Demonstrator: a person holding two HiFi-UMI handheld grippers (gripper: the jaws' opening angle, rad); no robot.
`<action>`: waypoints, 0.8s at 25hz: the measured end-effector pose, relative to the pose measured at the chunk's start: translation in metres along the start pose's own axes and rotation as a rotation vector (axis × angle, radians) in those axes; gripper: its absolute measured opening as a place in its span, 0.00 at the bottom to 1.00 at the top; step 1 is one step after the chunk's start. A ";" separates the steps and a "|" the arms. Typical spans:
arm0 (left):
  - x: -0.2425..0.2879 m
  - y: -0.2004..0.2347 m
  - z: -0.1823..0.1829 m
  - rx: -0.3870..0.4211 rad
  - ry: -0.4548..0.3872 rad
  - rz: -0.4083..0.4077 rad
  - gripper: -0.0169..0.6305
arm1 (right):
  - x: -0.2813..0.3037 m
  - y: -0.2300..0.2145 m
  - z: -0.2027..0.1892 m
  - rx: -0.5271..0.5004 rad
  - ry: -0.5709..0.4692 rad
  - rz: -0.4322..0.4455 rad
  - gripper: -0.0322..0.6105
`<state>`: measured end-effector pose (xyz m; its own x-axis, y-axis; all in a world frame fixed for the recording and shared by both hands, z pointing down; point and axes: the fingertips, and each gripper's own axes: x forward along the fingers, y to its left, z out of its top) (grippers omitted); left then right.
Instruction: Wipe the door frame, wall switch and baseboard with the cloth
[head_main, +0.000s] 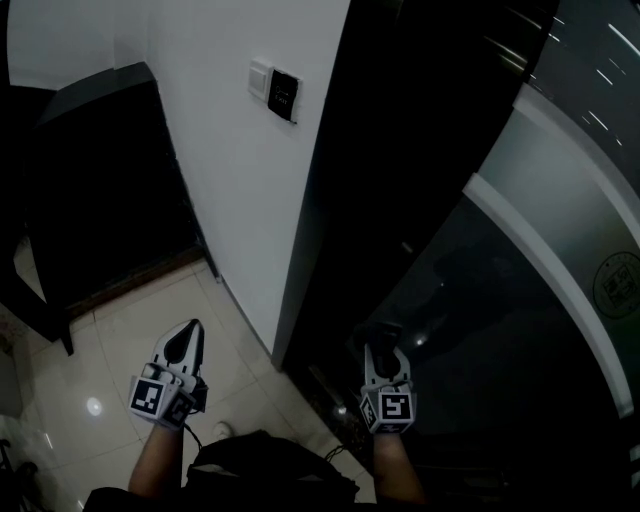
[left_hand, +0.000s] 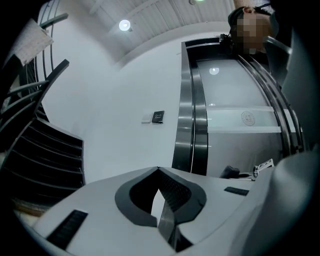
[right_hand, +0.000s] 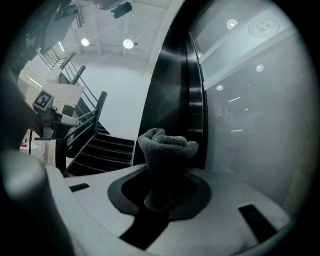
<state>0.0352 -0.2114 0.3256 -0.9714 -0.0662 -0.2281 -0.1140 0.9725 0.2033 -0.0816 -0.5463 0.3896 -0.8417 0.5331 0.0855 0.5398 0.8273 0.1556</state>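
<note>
The wall switch (head_main: 260, 78) is a white plate beside a dark panel (head_main: 283, 95) on the white wall, above both grippers. The dark door frame (head_main: 318, 200) runs down right of it to the floor. My right gripper (head_main: 381, 347) is shut on a grey cloth (right_hand: 165, 148), bunched above its jaws and close to the foot of the door frame (right_hand: 172, 85). My left gripper (head_main: 191, 327) hangs over the tiled floor left of the wall, shut with nothing in it (left_hand: 158, 169). The left gripper view shows the switch (left_hand: 147, 118) farther up the wall.
A glass door (head_main: 560, 220) with a pale band fills the right. A dark staircase (head_main: 95, 190) stands left of the wall, its steps and rail (right_hand: 95, 140) showing in the right gripper view. Glossy floor tiles (head_main: 110, 360) lie below.
</note>
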 end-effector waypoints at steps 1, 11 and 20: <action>-0.005 -0.001 0.010 0.008 -0.004 0.004 0.01 | -0.003 0.006 0.010 -0.005 -0.006 0.014 0.20; -0.112 0.087 0.027 0.076 -0.025 0.220 0.01 | 0.030 0.154 0.016 -0.037 -0.092 0.359 0.20; -0.210 0.297 0.082 0.116 -0.021 0.376 0.01 | 0.161 0.367 0.055 0.037 -0.095 0.452 0.20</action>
<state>0.2221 0.1093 0.3560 -0.9364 0.3026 -0.1775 0.2742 0.9470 0.1675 -0.0186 -0.1474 0.4066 -0.5182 0.8541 0.0460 0.8537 0.5132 0.0880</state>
